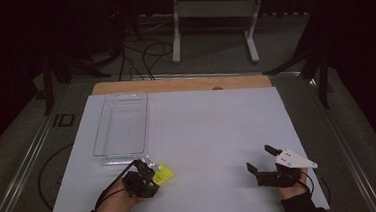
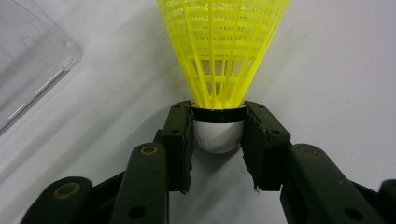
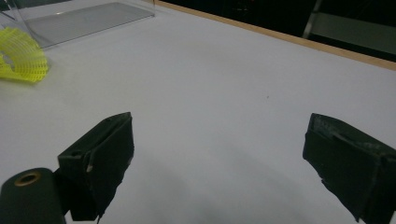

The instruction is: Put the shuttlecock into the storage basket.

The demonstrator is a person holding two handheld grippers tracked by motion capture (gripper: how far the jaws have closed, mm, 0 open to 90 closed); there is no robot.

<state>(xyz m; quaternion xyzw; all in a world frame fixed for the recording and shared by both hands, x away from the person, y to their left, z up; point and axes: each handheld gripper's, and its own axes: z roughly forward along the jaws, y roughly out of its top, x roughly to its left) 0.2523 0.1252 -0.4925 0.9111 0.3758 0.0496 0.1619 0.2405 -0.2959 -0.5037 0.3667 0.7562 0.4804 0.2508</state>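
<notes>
While the right gripper [image 3: 219, 163] rests open on the table [image 1: 213, 134], the left gripper [image 2: 218, 135] clamps the shuttlecock [image 2: 222, 56] by its white cork, yellow mesh skirt flaring, beside the tray [image 1: 122, 125].

Left gripper [image 2: 218, 140] clamped, right gripper [image 3: 219, 163] agape

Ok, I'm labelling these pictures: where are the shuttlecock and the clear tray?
shuttlecock [image 2: 218, 135]: left gripper view, on its white rounded base.
clear tray [image 1: 122, 124]: high view, on its bare see-through floor.
</notes>
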